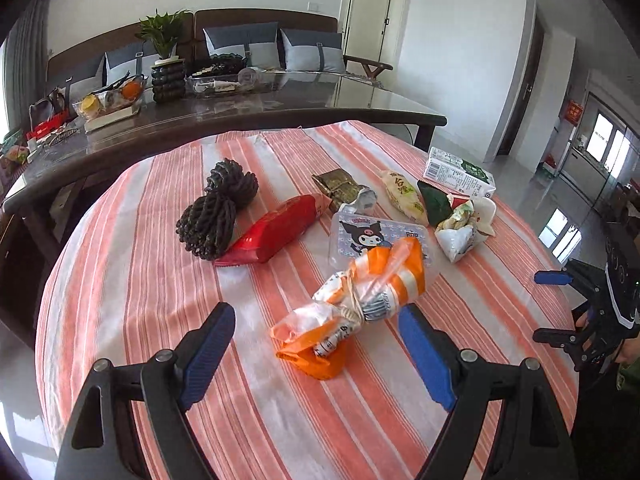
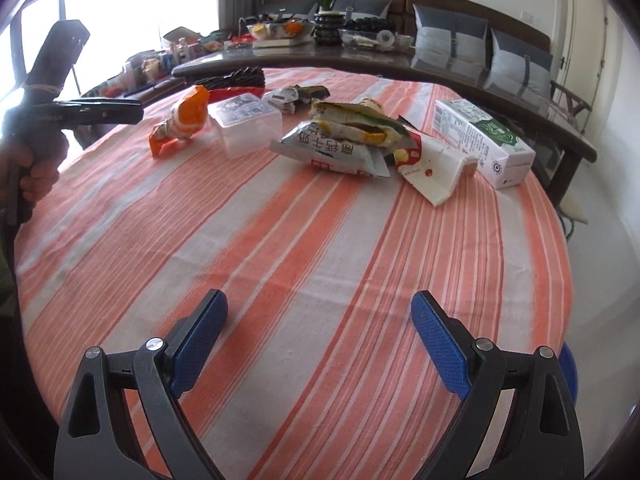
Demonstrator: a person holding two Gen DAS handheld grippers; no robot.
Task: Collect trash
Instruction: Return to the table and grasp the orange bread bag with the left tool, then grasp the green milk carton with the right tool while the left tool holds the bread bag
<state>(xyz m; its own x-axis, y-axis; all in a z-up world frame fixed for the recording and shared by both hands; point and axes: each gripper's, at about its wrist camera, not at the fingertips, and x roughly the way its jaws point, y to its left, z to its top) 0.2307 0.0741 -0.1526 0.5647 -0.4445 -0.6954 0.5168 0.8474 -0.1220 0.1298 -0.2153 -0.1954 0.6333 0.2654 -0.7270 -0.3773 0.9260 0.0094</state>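
The trash lies scattered across the far half of the desk (image 1: 120, 280), which carries a striped orange cloth. The left gripper (image 1: 316, 330) has its jaws spread wide and empty, straddling the near end of an orange and white plastic bag (image 1: 352, 304) tied round the middle with string; the bag sits between the pads without visible contact. Behind it stand a clear lidded box (image 1: 376, 236), a red packet (image 1: 276, 232), crumpled wrappers (image 1: 460, 224) and a milk carton (image 1: 456, 174) at far right. The right gripper (image 2: 320, 344) hovers over bare cloth on the near side, jaws likewise spread, holding nothing. Judgement: collection is at its opening step, the first pick. Next move calls for lowering slightly and closing on the bag near its knot.
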